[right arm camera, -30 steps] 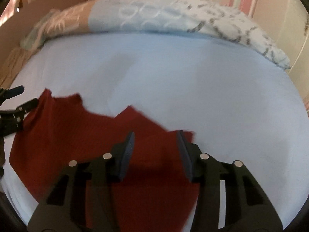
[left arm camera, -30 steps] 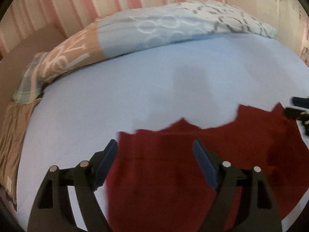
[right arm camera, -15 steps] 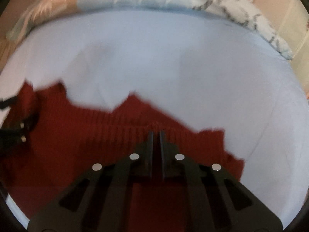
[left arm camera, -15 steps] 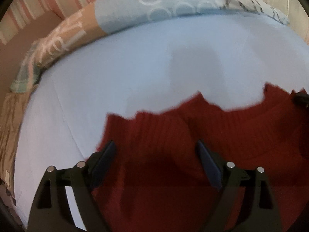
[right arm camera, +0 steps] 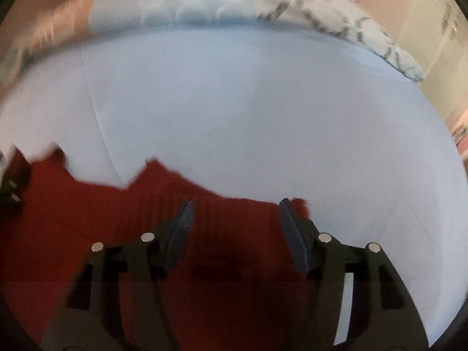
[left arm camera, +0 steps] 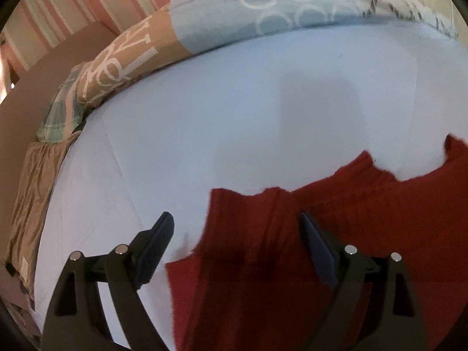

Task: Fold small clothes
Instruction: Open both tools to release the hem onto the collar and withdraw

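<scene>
Red garment point(left arm camera: 336, 248) flat under both spread claws, ungripped.

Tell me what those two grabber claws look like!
Both match. The left gripper and the right gripper each have two black plastic arms with cut-out holes, like tongs. Each arm carries two shiny round silver studs. The fingertips are flat, dark blue pads with a ridged texture. No cables, sleeves or hands show.
</scene>
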{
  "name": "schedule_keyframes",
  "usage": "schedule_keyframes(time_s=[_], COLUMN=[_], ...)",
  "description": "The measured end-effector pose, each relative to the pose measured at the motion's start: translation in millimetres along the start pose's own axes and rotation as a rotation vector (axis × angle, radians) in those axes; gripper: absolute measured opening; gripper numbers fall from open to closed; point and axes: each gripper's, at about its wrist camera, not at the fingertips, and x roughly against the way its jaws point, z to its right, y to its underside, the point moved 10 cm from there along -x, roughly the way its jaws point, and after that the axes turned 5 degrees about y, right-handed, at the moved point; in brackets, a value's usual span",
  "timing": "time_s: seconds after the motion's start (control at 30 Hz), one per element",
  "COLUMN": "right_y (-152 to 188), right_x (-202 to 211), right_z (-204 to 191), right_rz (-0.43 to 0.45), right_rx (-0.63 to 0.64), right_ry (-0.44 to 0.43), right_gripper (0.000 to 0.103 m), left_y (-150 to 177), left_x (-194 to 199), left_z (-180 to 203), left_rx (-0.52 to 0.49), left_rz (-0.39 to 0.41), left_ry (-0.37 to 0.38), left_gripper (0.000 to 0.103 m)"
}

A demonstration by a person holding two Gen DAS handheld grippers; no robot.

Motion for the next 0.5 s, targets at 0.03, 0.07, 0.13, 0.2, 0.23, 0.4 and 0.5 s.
schedule_keyframes(time_s=[0.03, 0.07, 0.13, 0.2, 0.23, 0.4, 0.5], right_y=[2.9, 6.4, 22.7, 41.3, 48.8, 44.7, 37.3], right_x=[10.1, 16.2, 15.2, -5.5, -13.9, 2.2, 35.5], right_z=[5.8, 8.3, 9.5, 21.9, 33.6, 62.5, 63.8], right_rz=[0.017, 0.02, -0.014, -0.084, -0.114, -0.114, -0.042], right_rx=[0.001, 0.004, 0.065, 0.144, 0.121, -0.076, -0.048], right_ry=[0.007, 0.011, 0.049, 0.164, 0.19, 0.147, 0.129], right_gripper=[0.062, 0.062, 0.06, 0.056, 0.057, 0.071, 0.072], left_y=[-1.4, -2.8, -2.9, 4.9, 13.0, 48.8, 40.8], left_x=[9.0, 20.4, 35.7, 37.0, 32.4, 14.3, 45.9], left_z=[-4.7, -10.0, -10.8, -8.3, -8.5, -33.6, -32.4], left_rx=[0.016, 0.039, 0.049, -0.01, -0.027, 0.038, 0.018], left_rz=[0.023, 0.053, 0.087, 0.069, 0.038, -0.051, 0.03], left_ry=[0.005, 0.016, 0.039, 0.008, -0.013, 0.012, 0.028], left_gripper=[0.088, 0.088, 0.087, 0.088, 0.088, 0.091, 0.09])
